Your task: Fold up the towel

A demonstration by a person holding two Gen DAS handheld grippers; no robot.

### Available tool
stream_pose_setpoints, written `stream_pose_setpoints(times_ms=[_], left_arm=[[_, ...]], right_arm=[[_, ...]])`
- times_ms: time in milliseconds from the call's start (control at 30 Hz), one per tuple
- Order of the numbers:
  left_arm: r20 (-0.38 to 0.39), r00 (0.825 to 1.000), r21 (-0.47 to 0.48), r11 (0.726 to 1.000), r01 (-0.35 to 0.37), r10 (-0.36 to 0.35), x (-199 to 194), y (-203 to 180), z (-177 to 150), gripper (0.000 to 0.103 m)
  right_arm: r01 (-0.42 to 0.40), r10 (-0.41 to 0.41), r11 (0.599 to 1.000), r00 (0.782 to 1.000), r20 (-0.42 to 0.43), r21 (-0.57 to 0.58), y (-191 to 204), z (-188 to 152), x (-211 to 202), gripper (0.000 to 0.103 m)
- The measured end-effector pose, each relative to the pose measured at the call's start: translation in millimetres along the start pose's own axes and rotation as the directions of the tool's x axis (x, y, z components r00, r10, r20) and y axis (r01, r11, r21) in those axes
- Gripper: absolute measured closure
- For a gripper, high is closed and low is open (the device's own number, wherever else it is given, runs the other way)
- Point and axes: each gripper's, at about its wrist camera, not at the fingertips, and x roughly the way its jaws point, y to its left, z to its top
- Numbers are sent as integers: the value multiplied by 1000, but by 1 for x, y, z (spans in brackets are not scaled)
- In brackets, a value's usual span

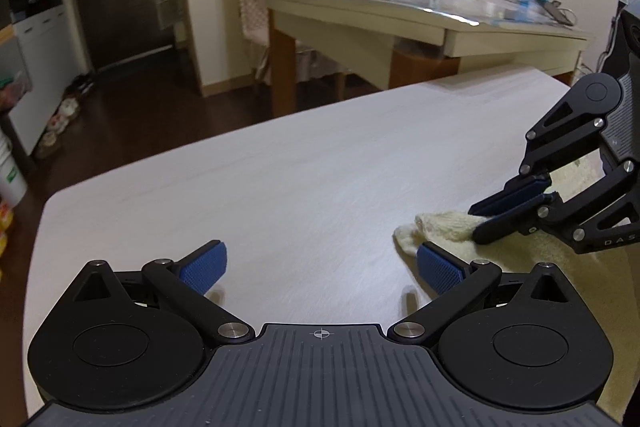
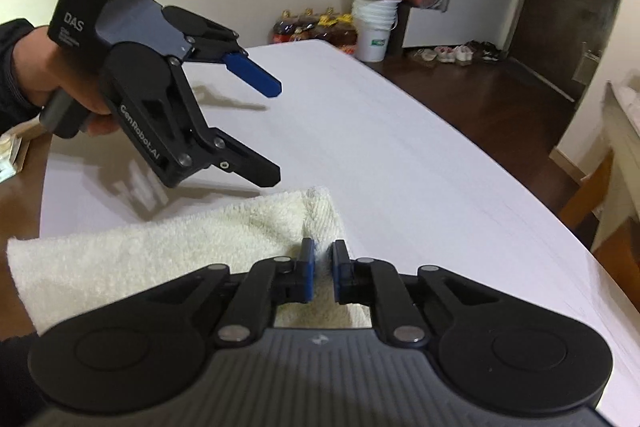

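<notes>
Cream terry-cloth towel (image 1: pixel 448 229) lies at the right side of the pale wood-grain tabletop (image 1: pixel 280 187), one bunched corner poking toward centre.

Left wrist view: left gripper (image 1: pixel 320 265) is spread wide, blue pads empty, hovering low over bare table with its right pad just beside the towel corner. Right gripper (image 1: pixel 504 213) comes in from the right, fingers nearly together with towel cloth between them.

Right wrist view: right gripper (image 2: pixel 323 269) is pinched narrow on a raised ridge of the towel (image 2: pixel 160 247) (cloth visibly puckers up between the pads). Left gripper (image 2: pixel 276 131) hangs above the towel's far edge, wide apart, holding nothing, the person's hand (image 2: pixel 44 83) on its handle.

Handling, as a judgement: light, limp, thick pile, so it should drape and sag rather than hold shape; grippy, low slip risk. Best hold looks like the corners or hem. Left should take the free corner nearest it, so both ends lift evenly.
</notes>
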Motion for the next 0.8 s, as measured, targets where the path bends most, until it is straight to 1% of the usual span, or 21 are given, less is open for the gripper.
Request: stream_pose_setpoints(times_ms=[133, 167, 267, 300, 400, 433, 533, 567, 600, 633, 700, 733, 767, 800], left_arm=[[-19, 1000, 21, 1000, 12, -11, 20, -5, 11, 0], [-27, 999, 27, 999, 19, -19, 24, -5, 13, 0], [-42, 999, 51, 999, 12, -10, 32, -8, 14, 0], [-41, 999, 51, 999, 14, -12, 33, -7, 14, 0], [-37, 999, 46, 999, 9, -7, 32, -7, 13, 0], [-34, 999, 47, 999, 5, -3, 32, -7, 12, 0], [-13, 1000, 21, 1000, 13, -13, 26, -6, 12, 0], [2, 999, -2, 999, 39, -39, 23, -6, 13, 0], [18, 998, -26, 997, 68, -68, 19, -5, 15, 0], [32, 993, -52, 992, 115, -113, 16, -4, 16, 0], [53, 983, -86, 980, 178, -174, 14, -3, 20, 0], [59, 984, -86, 981, 173, -168, 13, -5, 23, 0], [59, 987, -70, 986, 154, -150, 12, -7, 25, 0], [58, 990, -52, 990, 133, -130, 11, -10, 27, 0]], right_arm=[[37, -37, 999, 999, 29, 9, 1, -7, -11, 93], [49, -50, 999, 997, 54, 21, 0, -9, -18, 93], [71, -73, 997, 992, 101, 23, 4, -15, -38, 93], [75, -76, 997, 991, 109, 18, 5, -16, -41, 93], [84, -82, 996, 985, 151, -4, 17, -24, -69, 93], [80, -78, 997, 981, 179, -4, 26, -32, -88, 93], [77, -72, 997, 976, 206, -17, 35, -34, -100, 93], [83, -75, 996, 974, 214, -30, 44, -40, -109, 93], [109, -98, 993, 972, 214, -43, 52, -46, -114, 93], [117, -104, 992, 971, 215, -48, 49, -44, -108, 93], [143, -126, 988, 969, 214, -63, 57, -48, -108, 93], [161, -144, 985, 967, 209, -65, 59, -49, -105, 93], [189, -172, 980, 964, 203, -68, 59, -49, -100, 93], [196, -179, 978, 963, 201, -67, 56, -48, -95, 93]])
